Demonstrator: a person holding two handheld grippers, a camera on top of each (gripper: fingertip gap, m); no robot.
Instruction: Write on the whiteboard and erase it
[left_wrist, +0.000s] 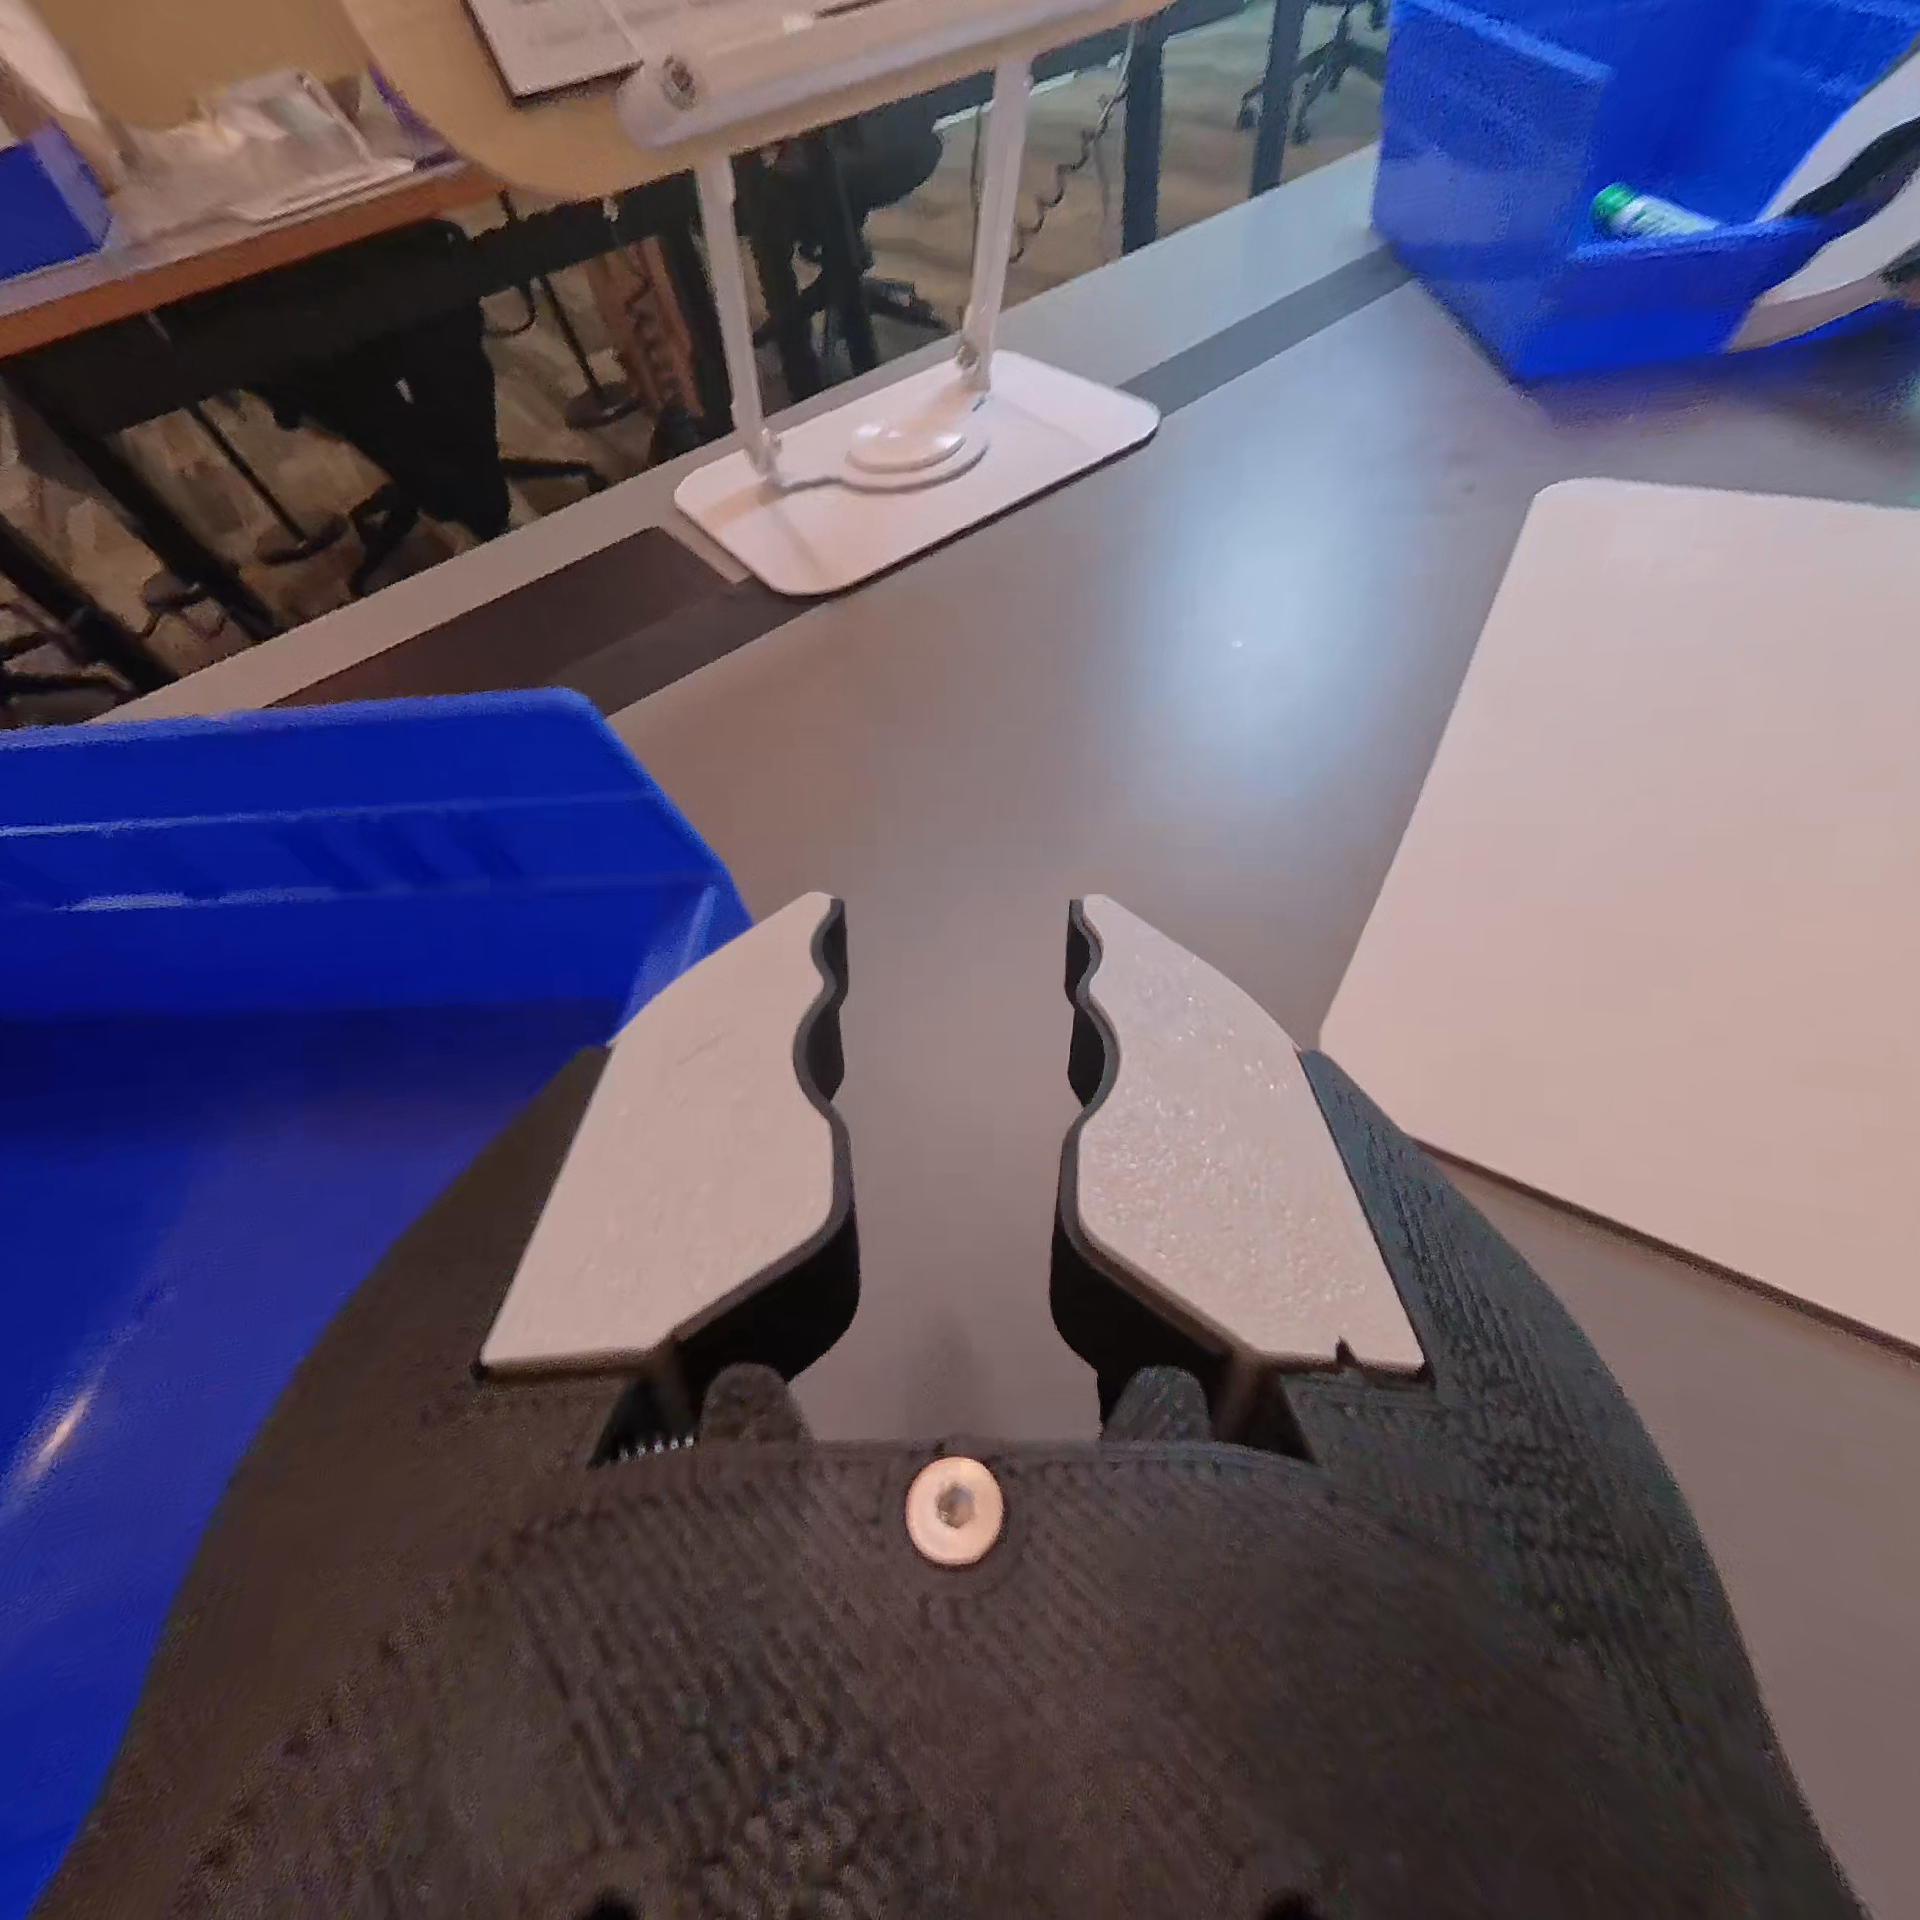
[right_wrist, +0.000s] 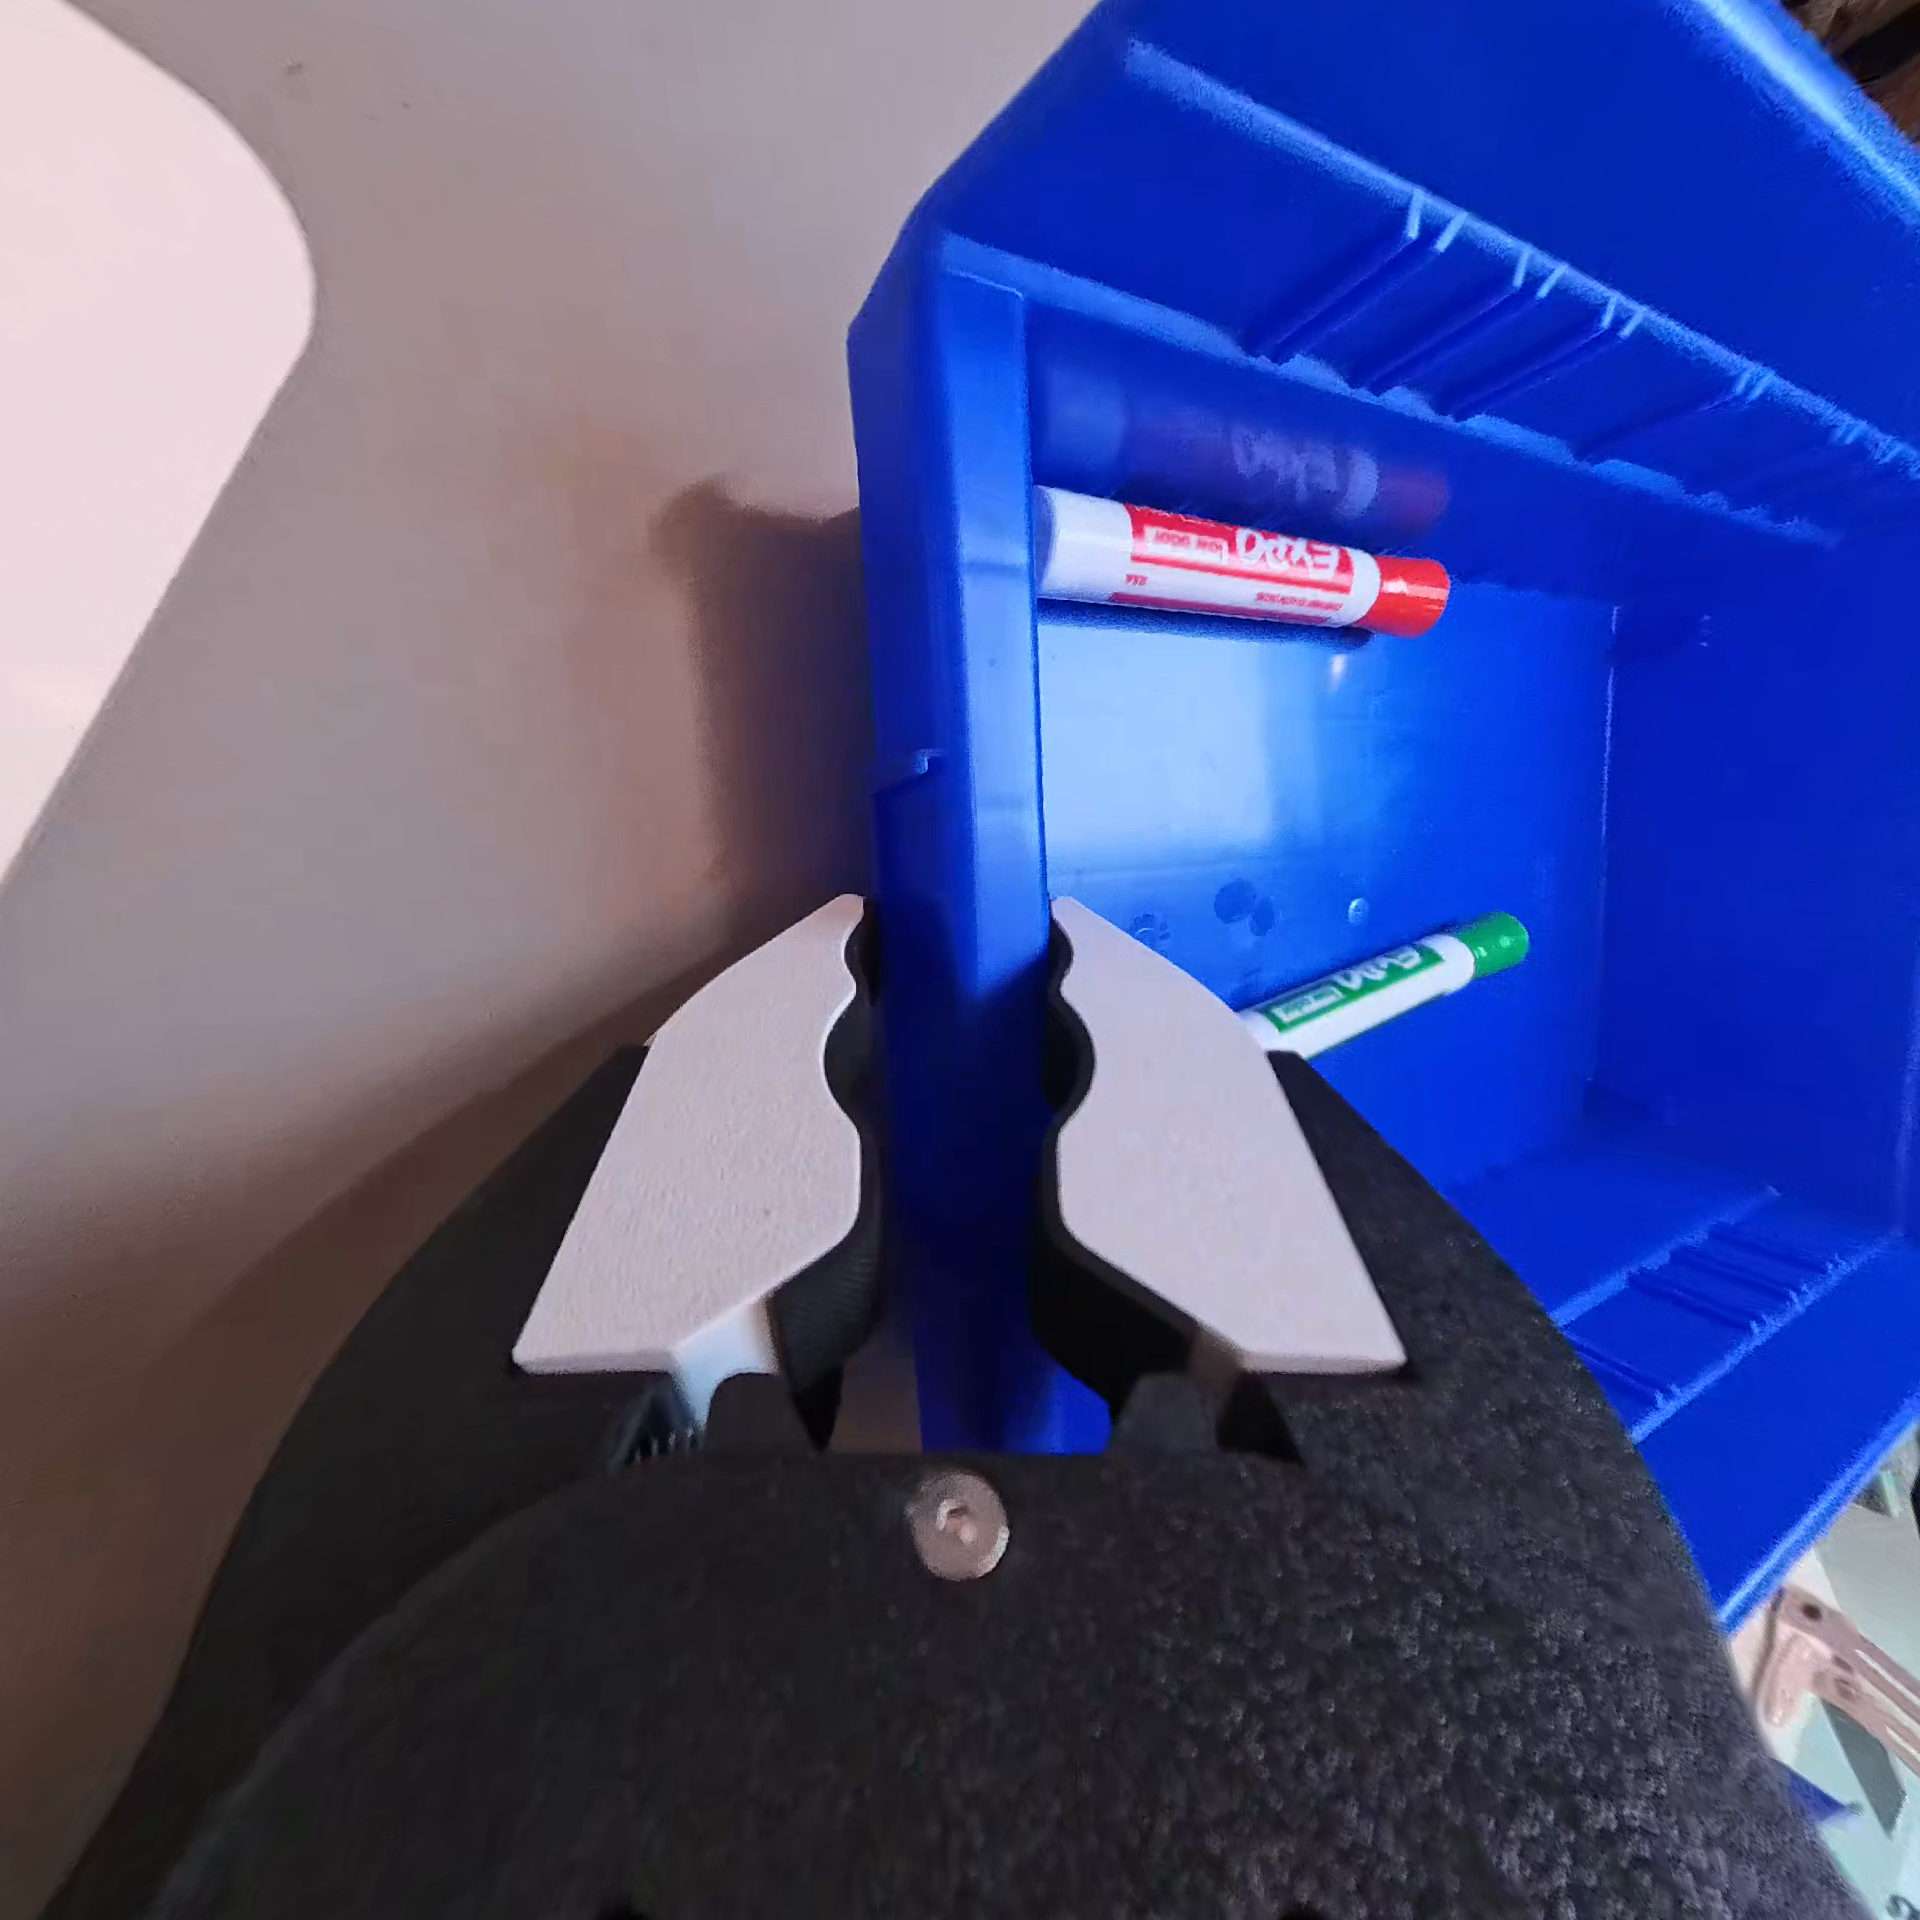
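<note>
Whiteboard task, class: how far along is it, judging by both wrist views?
Barely begun. Done: nothing; the whiteboard is blank. In hand: the right hand-held gripper clamps the wall of the bin holding the red marker and green marker; the left hand-held gripper is open, empty. Left: pick a marker, write, erase.

Blank whiteboard (left_wrist: 1662, 883) flat; 2 markers (right_wrist: 1236, 571) in bin (right_wrist: 1714, 727).

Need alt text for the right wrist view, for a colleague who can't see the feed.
The right gripper has its jaws closed on the rim wall of a blue bin, which sits on a grey table. Inside lie a red-capped marker and a green-capped marker. A corner of the whiteboard shows at upper left.
</note>
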